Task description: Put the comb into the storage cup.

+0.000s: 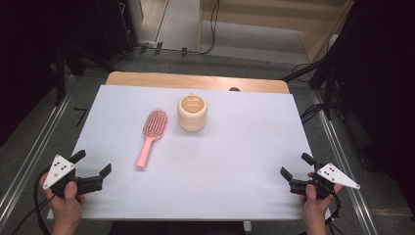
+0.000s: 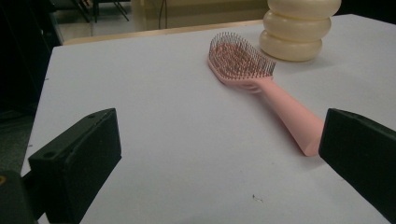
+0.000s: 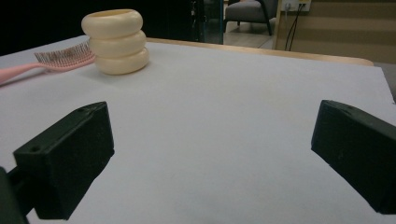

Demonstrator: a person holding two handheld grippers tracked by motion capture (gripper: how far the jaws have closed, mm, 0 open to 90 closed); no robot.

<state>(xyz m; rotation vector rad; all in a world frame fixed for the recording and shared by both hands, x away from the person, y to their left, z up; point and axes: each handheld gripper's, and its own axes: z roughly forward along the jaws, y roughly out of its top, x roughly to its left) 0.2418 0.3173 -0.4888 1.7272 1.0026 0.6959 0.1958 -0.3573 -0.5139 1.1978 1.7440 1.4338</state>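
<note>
From above, the left gripper and right gripper sat wide apart in the bottom corners, holding nothing. The pink brush lay centre-left beside the cream cup; the left gripper view showed its bristles pointing up.

Both hands sit low at the near edge, one at each corner. The left hand grips the left gripper with its jaws spread wide and nothing between them, aimed forward and a bit inward. Same on the other side: the right hand holds the right gripper, jaws wide apart, empty, angled inward, grey plate on top.
</note>
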